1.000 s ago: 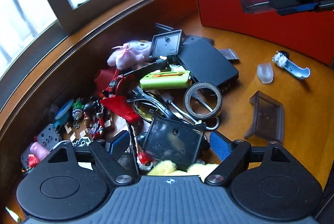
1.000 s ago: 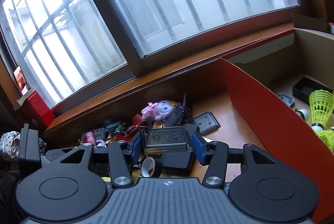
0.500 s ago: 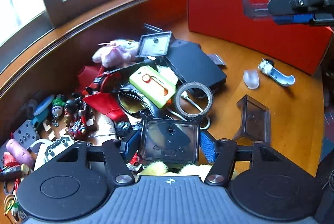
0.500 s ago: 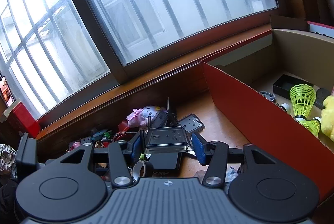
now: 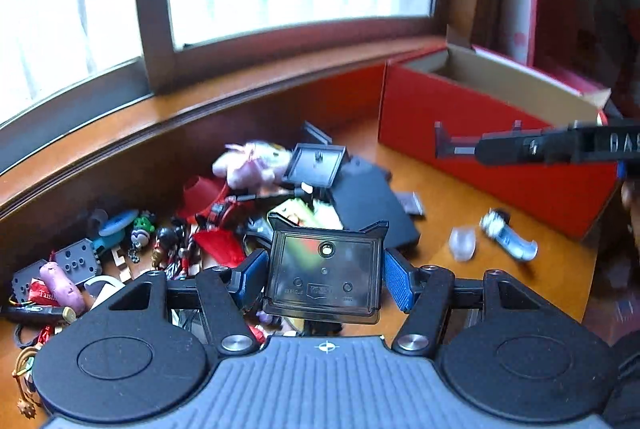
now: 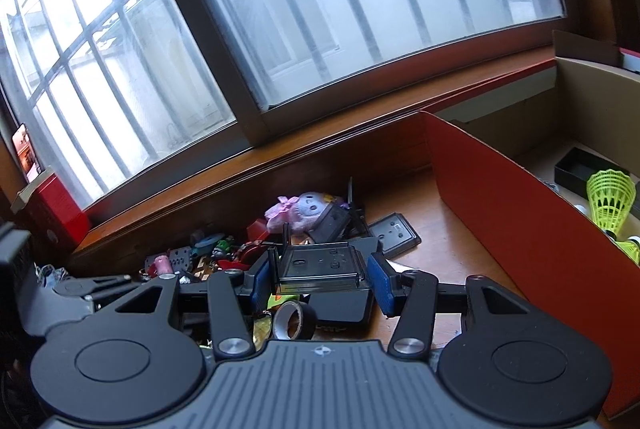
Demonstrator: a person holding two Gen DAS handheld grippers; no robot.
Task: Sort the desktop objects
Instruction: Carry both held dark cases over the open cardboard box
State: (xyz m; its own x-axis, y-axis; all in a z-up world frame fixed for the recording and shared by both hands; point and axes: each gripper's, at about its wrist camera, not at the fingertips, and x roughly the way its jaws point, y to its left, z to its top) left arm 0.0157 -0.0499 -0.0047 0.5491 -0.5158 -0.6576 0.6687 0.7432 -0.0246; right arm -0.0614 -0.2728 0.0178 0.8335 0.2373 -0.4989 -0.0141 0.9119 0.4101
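My left gripper (image 5: 325,271) is shut on a smoky see-through plastic case (image 5: 324,285), which its blue pads (image 5: 396,285) hold by the sides, raised above the clutter pile. My right gripper (image 6: 320,271) is shut on a second smoky case (image 6: 318,265), held flat above the desk. In the left wrist view that right gripper (image 5: 460,145) reaches in from the right, its case edge-on in front of the red cardboard box (image 5: 500,165). The box (image 6: 520,217) stands open at the right.
The pile on the wooden desk holds a pink plush (image 5: 256,165), a flat black box (image 5: 372,205), small figures (image 5: 160,241) and a tape roll (image 6: 292,319). A clear cap (image 5: 462,243) and a blue-white clip (image 5: 510,237) lie near the box. Green shuttlecocks (image 6: 610,201) sit inside it.
My left gripper has shut on the smoky case that lay on the pile and lifted it, and its view has tipped up toward the window. The right gripper has kept its case and hardly moved.
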